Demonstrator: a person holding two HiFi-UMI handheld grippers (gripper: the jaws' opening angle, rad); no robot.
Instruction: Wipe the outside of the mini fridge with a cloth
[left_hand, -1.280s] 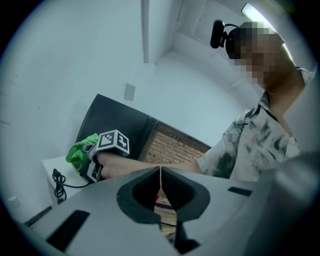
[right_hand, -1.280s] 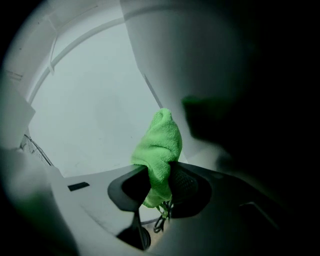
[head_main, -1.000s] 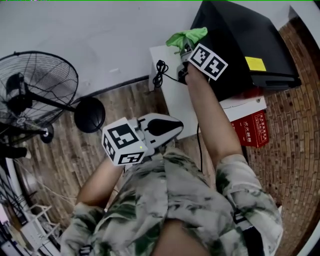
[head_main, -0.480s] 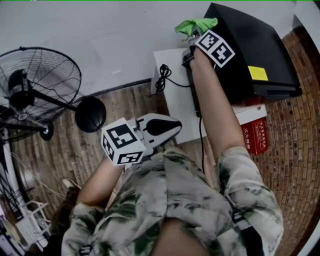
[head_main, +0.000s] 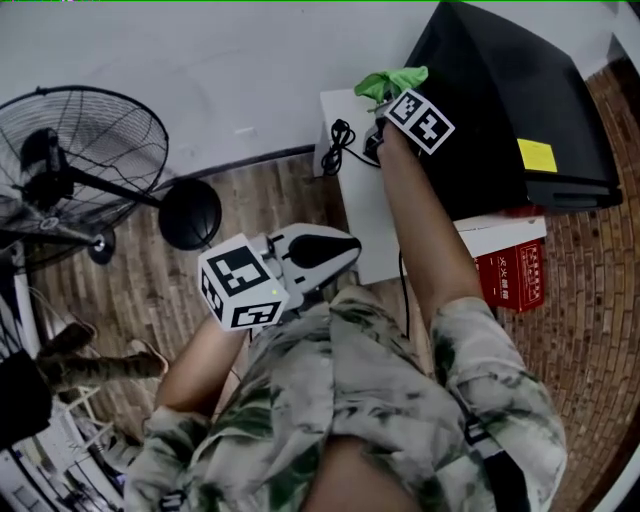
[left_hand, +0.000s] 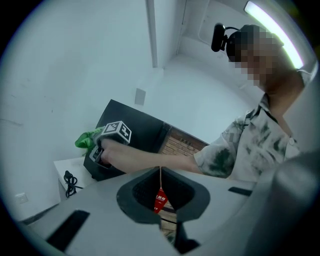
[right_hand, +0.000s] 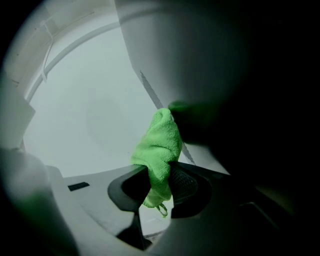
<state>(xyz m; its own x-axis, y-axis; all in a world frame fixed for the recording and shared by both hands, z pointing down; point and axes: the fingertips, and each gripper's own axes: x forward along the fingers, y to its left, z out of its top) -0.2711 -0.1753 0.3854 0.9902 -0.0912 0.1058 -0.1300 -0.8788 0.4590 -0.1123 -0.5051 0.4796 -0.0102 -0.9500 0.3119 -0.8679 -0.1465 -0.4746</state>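
The black mini fridge (head_main: 510, 110) stands at the upper right of the head view on a white base (head_main: 365, 215). My right gripper (head_main: 382, 100) is shut on a green cloth (head_main: 392, 80), which is held against the fridge's left side near its top back corner. In the right gripper view the green cloth (right_hand: 159, 150) is pinched between the jaws, with the dark fridge (right_hand: 250, 100) filling the right side. My left gripper (head_main: 345, 255) hangs shut and empty near the person's chest. In the left gripper view the fridge (left_hand: 132, 135) and cloth (left_hand: 86, 140) show far off.
A standing fan (head_main: 80, 160) with a round black base (head_main: 190, 212) occupies the left on the wooden floor. A coiled black cable (head_main: 340, 145) lies on the white base. A red box (head_main: 512, 275) sits under the fridge's front. The white wall (head_main: 200, 70) runs behind.
My right gripper with the cloth has shifted slightly along the fridge's left side near the top. The head view has drifted, and a person's foot has come in at the far left.
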